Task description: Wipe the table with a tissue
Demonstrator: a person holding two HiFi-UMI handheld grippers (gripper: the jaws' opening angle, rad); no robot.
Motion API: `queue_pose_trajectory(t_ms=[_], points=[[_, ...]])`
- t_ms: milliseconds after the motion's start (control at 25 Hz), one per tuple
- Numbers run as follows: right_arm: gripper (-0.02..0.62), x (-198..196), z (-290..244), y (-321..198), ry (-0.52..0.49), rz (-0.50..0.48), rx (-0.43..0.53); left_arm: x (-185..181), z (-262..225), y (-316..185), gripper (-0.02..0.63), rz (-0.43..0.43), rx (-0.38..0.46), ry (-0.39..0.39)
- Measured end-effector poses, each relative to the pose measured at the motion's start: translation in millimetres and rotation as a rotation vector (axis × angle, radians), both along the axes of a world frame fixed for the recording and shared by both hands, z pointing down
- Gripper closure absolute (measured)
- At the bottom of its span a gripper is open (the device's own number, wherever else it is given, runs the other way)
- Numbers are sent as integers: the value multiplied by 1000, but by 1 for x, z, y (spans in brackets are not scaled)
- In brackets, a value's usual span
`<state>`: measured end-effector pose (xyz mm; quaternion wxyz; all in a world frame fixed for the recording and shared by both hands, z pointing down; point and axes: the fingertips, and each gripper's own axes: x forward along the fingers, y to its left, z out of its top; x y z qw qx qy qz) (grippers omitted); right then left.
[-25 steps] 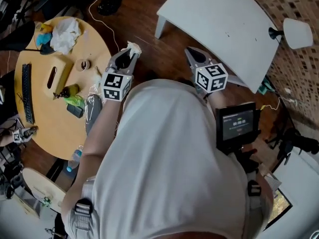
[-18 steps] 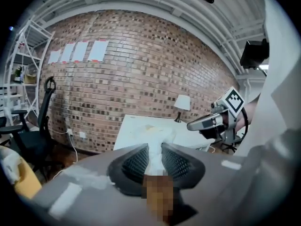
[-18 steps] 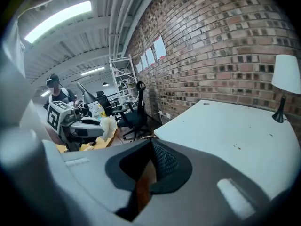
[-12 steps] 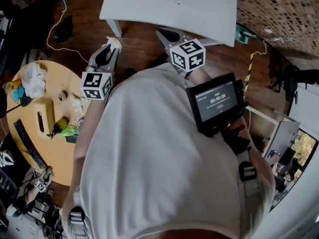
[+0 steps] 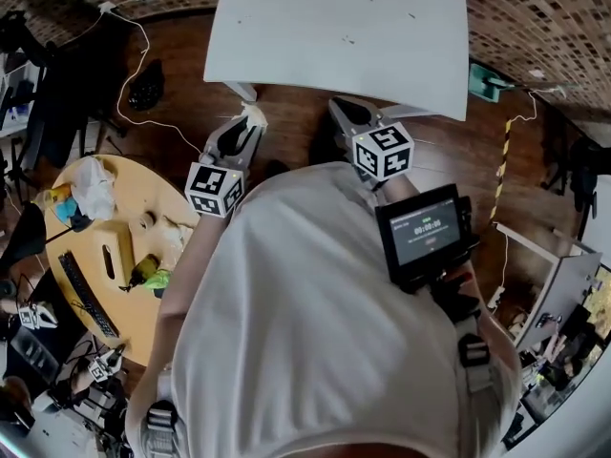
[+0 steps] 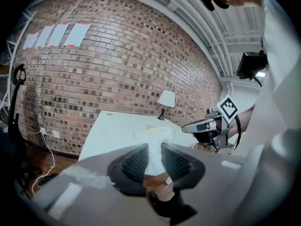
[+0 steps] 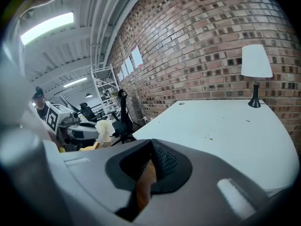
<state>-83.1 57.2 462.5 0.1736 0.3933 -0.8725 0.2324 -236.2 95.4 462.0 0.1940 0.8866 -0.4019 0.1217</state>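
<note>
1. White tissue [image 6: 154, 147] sits pinched between the pads of the left tool [image 5: 246, 125]. This tool is in the air before the white counter [image 5: 334, 27], and the tissue does not touch the top.
2. Right tool [image 5: 339, 110] is narrow: its jaws are together with nothing between them. It hovers just beside the left one.
3. I judge that the tissue is already fetched but the wiping itself is not yet begun. A few small specks [image 5: 348, 38] show on the white top.
4. Count: two tools, one held tissue, one white counter, one lamp [image 7: 256, 62] at its far edge, and one round wooden counter [image 5: 143, 313] with clutter, well apart at the left.
</note>
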Motion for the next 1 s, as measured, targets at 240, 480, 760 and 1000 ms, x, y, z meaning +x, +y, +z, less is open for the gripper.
queue_pose_trajectory(t_ms=[240,480,760,1000], points=[[588,41,2,-51,-14,1,-8,43,7,-52,514,9,-49,13],[588,59,1,-69,-21,39,-6,67,8,-77,518,52,-40,17],[588,104,8,-123,-55,81,-19,112,18,-134,522,104,-83,-42],[588,139,12,-152,-59,106,-23,138,43,-168,522,122,-144,-182]])
